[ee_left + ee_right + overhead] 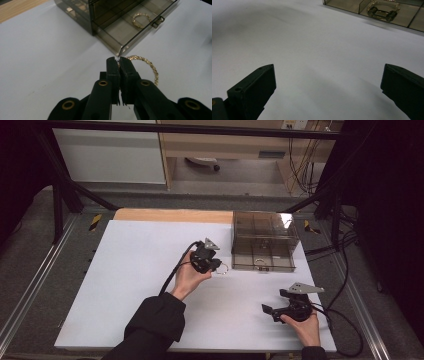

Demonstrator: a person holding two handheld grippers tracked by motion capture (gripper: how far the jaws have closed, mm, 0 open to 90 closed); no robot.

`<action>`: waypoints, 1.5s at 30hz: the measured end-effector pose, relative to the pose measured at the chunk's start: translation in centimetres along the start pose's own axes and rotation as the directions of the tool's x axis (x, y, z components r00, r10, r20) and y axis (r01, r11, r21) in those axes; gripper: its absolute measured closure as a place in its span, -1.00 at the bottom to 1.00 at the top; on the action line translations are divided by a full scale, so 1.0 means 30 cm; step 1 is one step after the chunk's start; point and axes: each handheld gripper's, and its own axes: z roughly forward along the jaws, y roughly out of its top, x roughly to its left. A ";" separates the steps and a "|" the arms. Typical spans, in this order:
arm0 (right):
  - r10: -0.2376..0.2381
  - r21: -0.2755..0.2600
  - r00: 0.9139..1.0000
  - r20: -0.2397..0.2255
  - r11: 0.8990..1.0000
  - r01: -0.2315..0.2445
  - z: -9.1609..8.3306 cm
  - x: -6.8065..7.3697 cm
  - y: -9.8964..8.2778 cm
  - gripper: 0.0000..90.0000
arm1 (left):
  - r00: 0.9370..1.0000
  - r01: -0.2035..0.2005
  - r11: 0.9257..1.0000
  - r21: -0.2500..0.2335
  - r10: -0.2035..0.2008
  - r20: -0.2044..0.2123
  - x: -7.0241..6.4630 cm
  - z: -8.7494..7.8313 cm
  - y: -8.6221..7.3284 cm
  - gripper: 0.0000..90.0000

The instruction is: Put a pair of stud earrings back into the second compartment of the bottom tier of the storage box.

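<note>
While my left gripper point(119, 62) has its jaws pressed tight together, I can see them pinching the near edge of a gold bracelet point(147, 67), whose chain loop sticks out to one side, its near part hidden behind the black jaws. It hangs just in front of the corner of the smoky clear drawer box point(117, 27), whose bottom drawer stands pulled out. I count two bracelets: the held one and a second gold bracelet point(141, 19) lying in that drawer. My right gripper point(286, 309) rests low over the white counter point(135, 270), well apart from the box, jaws spread wide with nothing between them. Through the drawer's tinted wall in the right gripper view, something dark is hard to make out.
</note>
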 end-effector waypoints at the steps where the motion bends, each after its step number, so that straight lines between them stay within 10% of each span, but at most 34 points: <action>1: 0.002 0.000 1.000 0.000 1.000 -0.002 0.000 0.001 0.000 -0.98 | 1.000 -0.003 1.000 -0.002 0.003 0.004 -0.007 0.009 0.009 0.92; 23: 0.004 -0.005 1.000 -0.002 1.000 -0.004 -0.002 -0.001 0.000 -0.98 | 0.998 -0.035 0.999 0.010 0.035 0.051 -0.119 0.189 0.173 0.92; 45: 0.011 -0.012 1.000 -0.005 1.000 -0.011 -0.006 -0.005 -0.003 -0.98 | 0.998 -0.056 0.998 0.025 0.056 0.013 -0.164 0.360 0.280 0.92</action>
